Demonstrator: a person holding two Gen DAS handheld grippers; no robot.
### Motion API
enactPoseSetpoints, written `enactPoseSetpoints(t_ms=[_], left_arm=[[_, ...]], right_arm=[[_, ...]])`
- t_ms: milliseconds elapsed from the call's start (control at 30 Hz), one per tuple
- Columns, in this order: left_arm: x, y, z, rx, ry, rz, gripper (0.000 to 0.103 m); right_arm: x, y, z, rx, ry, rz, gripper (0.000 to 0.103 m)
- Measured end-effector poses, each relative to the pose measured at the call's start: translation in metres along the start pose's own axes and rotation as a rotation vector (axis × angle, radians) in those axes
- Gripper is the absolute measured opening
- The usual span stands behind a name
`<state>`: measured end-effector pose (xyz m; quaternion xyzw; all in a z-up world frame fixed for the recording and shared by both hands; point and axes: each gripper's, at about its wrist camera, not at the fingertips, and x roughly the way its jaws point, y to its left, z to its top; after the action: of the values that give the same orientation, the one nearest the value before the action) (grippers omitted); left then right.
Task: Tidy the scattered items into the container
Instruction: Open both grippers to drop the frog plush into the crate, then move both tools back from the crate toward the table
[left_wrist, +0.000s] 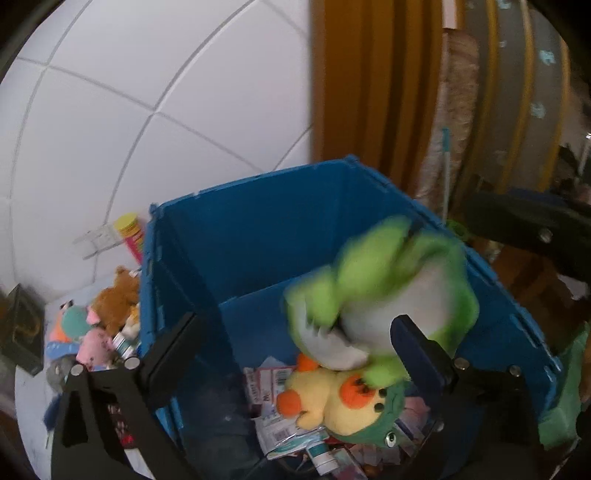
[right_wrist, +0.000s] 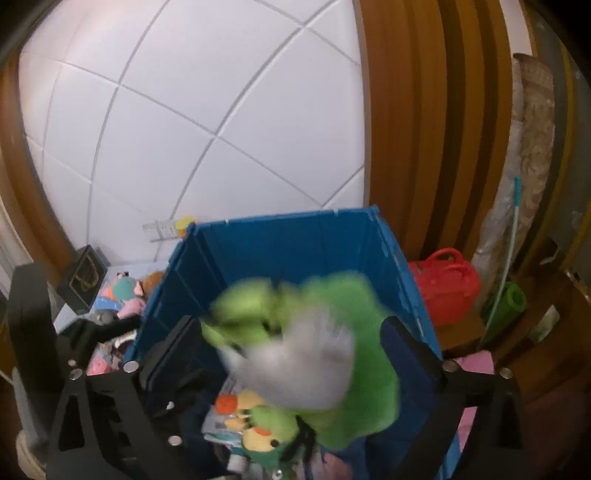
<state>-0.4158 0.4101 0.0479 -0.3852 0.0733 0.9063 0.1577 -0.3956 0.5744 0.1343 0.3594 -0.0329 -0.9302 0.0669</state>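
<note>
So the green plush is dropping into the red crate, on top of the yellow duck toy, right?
Not quite: the crate is blue, as both wrist views show. The red thing is a basket beside it, seen from the right wrist. The blurred green plush is over the yellow duck toy.

No legible text; print on packets (left_wrist: 271, 384) in blue crate (left_wrist: 258, 236) too blurred.

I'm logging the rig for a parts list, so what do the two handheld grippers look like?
Both the left gripper and right gripper are matte black angular frames with cut-outs and round silver bolt heads. Each carries two flat, dark, paddle-shaped fingers. No cables or sleeves show.
</note>
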Motion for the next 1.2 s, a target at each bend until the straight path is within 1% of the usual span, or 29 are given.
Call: enactPoseSetpoints(t_ms=[100, 167, 300, 500, 800, 1067, 1200], left_arm=[[0.002, 0.000, 0.000, -0.016, 0.018, 0.030, 0.103], [-0.004, -0.007, 0.002, -0.018, 0.021, 0.042, 0.103], [-0.011, -0.010, 0.003, -0.022, 0.012, 0.058, 0.103], [-0.020, -0.009, 0.001, -0.019, 0.003, 0.087, 0.103], [-0.030, 0.004, -0.011, -0.021, 0.001, 0.081, 0.103], [-0.048, 0.034, -0.032, -0.029, -0.028, 0.075, 0.103], [-0.065, 0.061, -0.050, -0.056, -0.053, 0.071, 0.103]], right_arm=[[0.005, -0.004, -0.006, -0.012, 0.020, -0.001, 0.101], [0.010, -0.006, -0.005, -0.028, 0.028, -0.004, 0.102], [0.014, -0.009, -0.004, -0.061, 0.029, -0.013, 0.102], [0.018, -0.016, -0.005, -0.068, 0.038, -0.027, 0.102], [0.020, -0.009, -0.011, -0.085, 0.055, -0.060, 0.102], [0.012, 0.024, -0.028, -0.129, 0.047, -0.096, 0.102], [0.009, 0.058, -0.043, -0.138, 0.023, -0.085, 0.102]])
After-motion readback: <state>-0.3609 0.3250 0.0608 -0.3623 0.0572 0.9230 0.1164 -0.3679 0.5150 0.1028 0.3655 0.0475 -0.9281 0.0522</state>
